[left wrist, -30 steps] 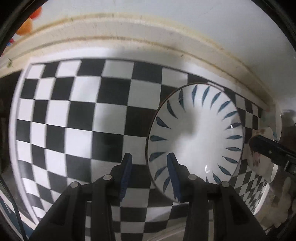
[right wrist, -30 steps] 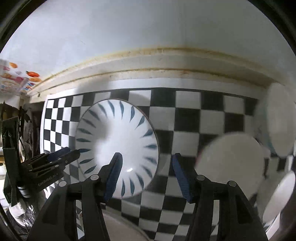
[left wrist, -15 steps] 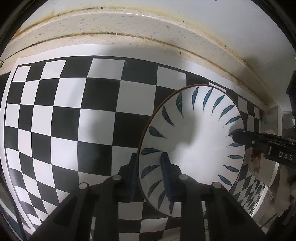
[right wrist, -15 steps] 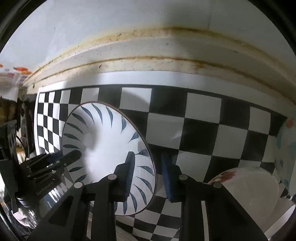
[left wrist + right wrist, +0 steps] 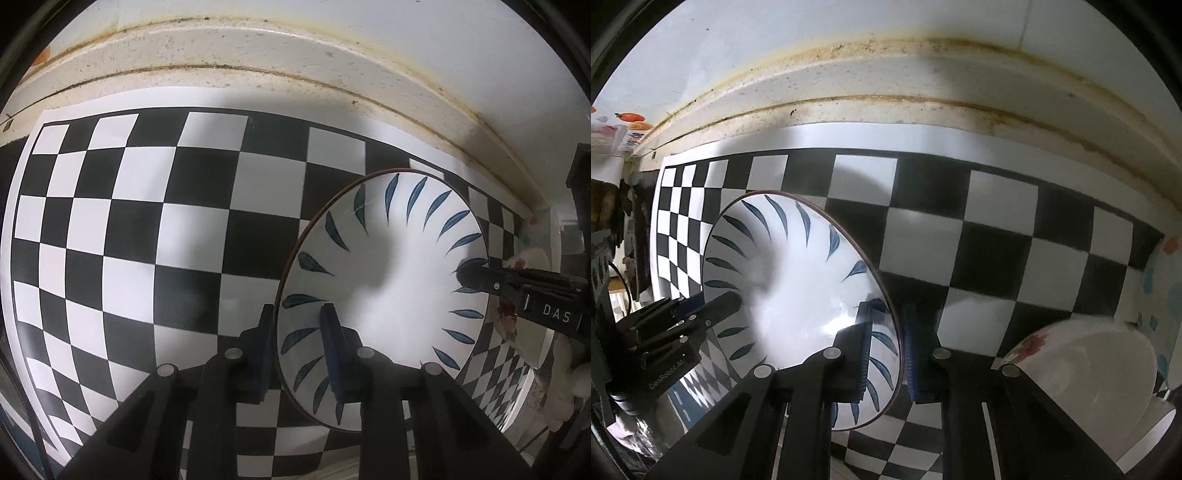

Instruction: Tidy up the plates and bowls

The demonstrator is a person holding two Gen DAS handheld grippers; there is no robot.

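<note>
I see a pale, stained counter (image 5: 258,48) against the wall carrying a black-and-white checkered mat (image 5: 122,221), on which the leaf-patterned plate (image 5: 391,288) sits, with a white floral bowl (image 5: 1086,354) to its right.

Bowl (image 5: 391,295) on mat (image 5: 147,221), gripped at opposite rims: left gripper (image 5: 297,343) astride its left edge, right gripper (image 5: 886,350) astride its right edge. Ledge (image 5: 258,48) behind the mat. Second bowl (image 5: 1082,365) just right of the right gripper, near the mat's right end.
</note>
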